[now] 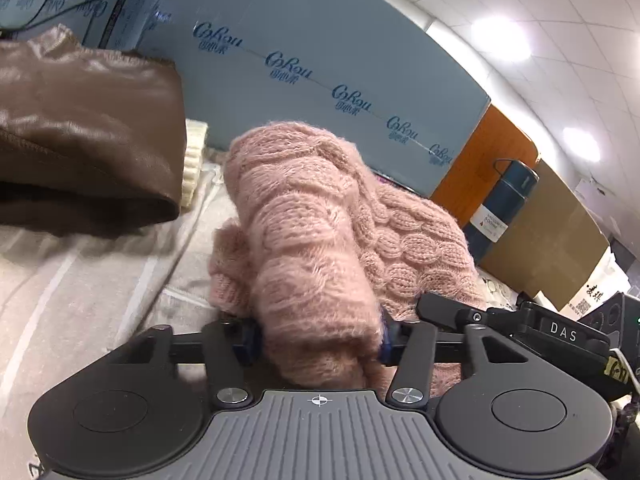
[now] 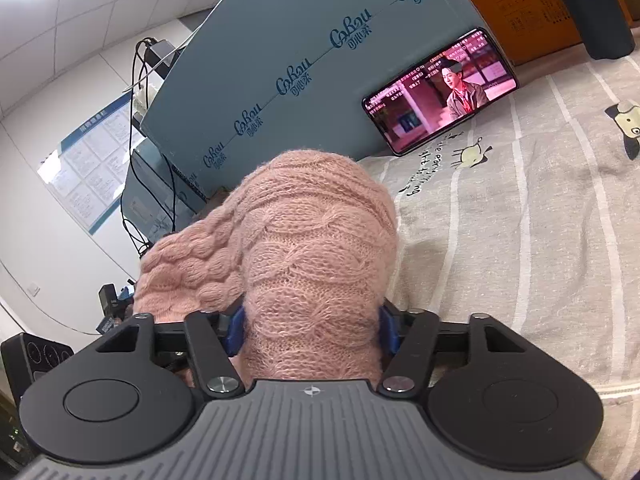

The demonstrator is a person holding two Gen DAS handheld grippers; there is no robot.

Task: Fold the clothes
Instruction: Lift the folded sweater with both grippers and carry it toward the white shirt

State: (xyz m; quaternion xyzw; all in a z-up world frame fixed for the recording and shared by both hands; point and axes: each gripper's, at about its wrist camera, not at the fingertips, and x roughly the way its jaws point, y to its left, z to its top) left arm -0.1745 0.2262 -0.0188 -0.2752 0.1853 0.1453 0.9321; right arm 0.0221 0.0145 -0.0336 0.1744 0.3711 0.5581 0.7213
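A pink cable-knit sweater (image 1: 320, 216) lies bunched on the striped bed sheet (image 1: 80, 292). My left gripper (image 1: 318, 340) is shut on a thick fold of the pink sweater, which bulges up between the blue pads and hides the fingertips. My right gripper (image 2: 312, 328) is shut on another thick fold of the same sweater (image 2: 316, 240), lifted above the sheet (image 2: 520, 240). The right gripper's black body (image 1: 560, 332) shows at the right edge of the left wrist view.
A folded brown jacket (image 1: 84, 140) lies at the left on a cream knit (image 1: 196, 160). A blue-grey box wall (image 1: 320, 60) stands behind. A phone (image 2: 440, 88) playing video leans on it. A dark bottle (image 1: 500, 204) and cardboard boxes (image 1: 552, 232) stand at the right.
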